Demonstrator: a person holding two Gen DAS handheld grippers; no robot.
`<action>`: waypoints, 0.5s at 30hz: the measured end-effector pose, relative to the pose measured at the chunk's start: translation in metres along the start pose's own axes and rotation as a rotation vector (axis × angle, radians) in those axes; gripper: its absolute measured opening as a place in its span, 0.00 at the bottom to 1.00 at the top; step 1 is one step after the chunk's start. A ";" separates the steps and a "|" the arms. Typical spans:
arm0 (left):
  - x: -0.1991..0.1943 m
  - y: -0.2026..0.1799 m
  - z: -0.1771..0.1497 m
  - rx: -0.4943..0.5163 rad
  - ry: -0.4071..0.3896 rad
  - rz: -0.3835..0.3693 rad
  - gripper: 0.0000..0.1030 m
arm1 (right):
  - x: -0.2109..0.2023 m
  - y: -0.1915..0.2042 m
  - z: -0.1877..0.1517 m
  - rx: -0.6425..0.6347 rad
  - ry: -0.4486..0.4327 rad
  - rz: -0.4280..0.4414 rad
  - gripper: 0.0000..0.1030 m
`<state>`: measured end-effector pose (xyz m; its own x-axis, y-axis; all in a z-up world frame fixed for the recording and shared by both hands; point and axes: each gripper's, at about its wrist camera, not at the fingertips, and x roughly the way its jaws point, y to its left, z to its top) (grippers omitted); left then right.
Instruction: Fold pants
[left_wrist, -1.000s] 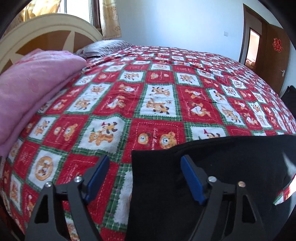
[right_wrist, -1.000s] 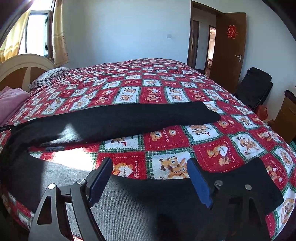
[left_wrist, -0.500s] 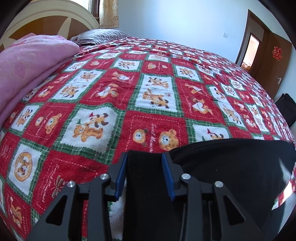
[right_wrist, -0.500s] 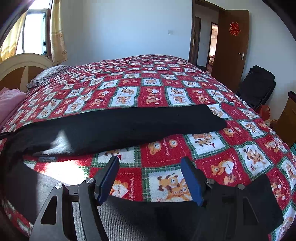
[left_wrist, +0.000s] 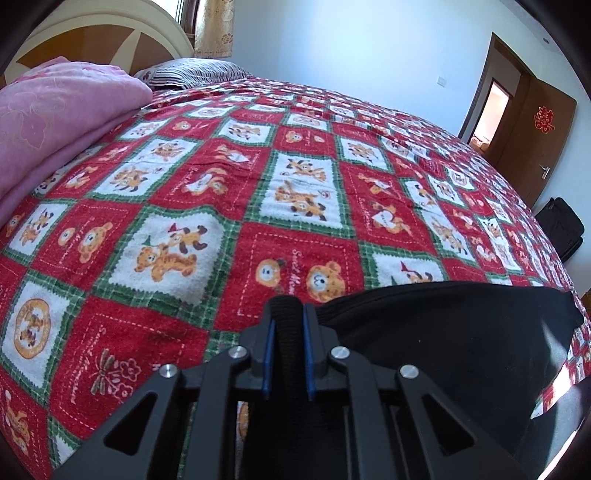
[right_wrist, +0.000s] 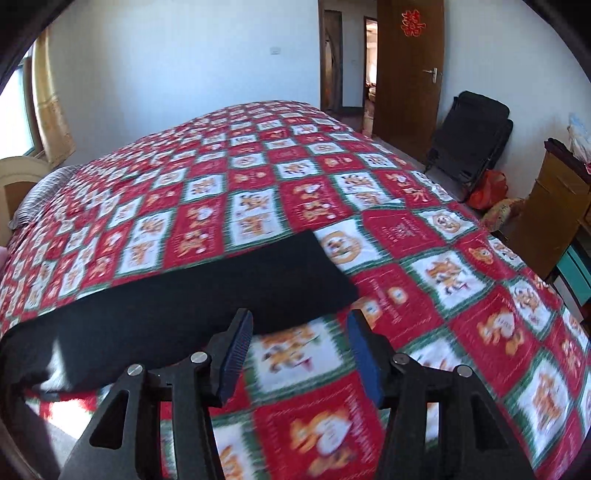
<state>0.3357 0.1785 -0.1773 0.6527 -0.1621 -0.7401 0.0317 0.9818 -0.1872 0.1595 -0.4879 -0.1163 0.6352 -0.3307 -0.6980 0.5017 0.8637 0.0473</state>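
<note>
Black pants (left_wrist: 443, 332) lie on a red, green and white cartoon-print bedspread (left_wrist: 295, 177). In the left wrist view my left gripper (left_wrist: 288, 314) has its jaws closing on a bunched black edge of the pants, which its blue pads press from both sides. In the right wrist view one long pant leg (right_wrist: 207, 295) stretches from the left to its end near the middle. My right gripper (right_wrist: 300, 325) hovers just below that leg end over bare bedspread, its jaws closing with nothing between them.
A pink blanket (left_wrist: 55, 122), a striped pillow (left_wrist: 192, 72) and a curved headboard (left_wrist: 92, 40) sit at the bed's left end. Beyond the right side are a brown door (right_wrist: 406, 74), a black folded chair (right_wrist: 469, 140) and a wooden cabinet (right_wrist: 554, 206).
The left jaws went from wide apart to clamped on the black fabric. The right gripper swept to the right along the bed towards the leg end, and its jaws narrowed.
</note>
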 end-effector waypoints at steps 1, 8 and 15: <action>0.000 0.000 0.000 0.002 -0.001 0.002 0.13 | 0.008 -0.005 0.007 -0.004 0.008 -0.011 0.53; 0.004 0.000 -0.001 0.001 0.002 0.004 0.14 | 0.066 -0.021 0.041 0.036 0.085 0.046 0.53; -0.001 0.000 -0.001 0.002 -0.022 0.029 0.23 | 0.121 -0.008 0.062 0.013 0.165 0.092 0.54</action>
<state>0.3341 0.1788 -0.1777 0.6700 -0.1319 -0.7305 0.0141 0.9862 -0.1651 0.2687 -0.5587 -0.1562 0.5746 -0.1831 -0.7977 0.4544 0.8820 0.1249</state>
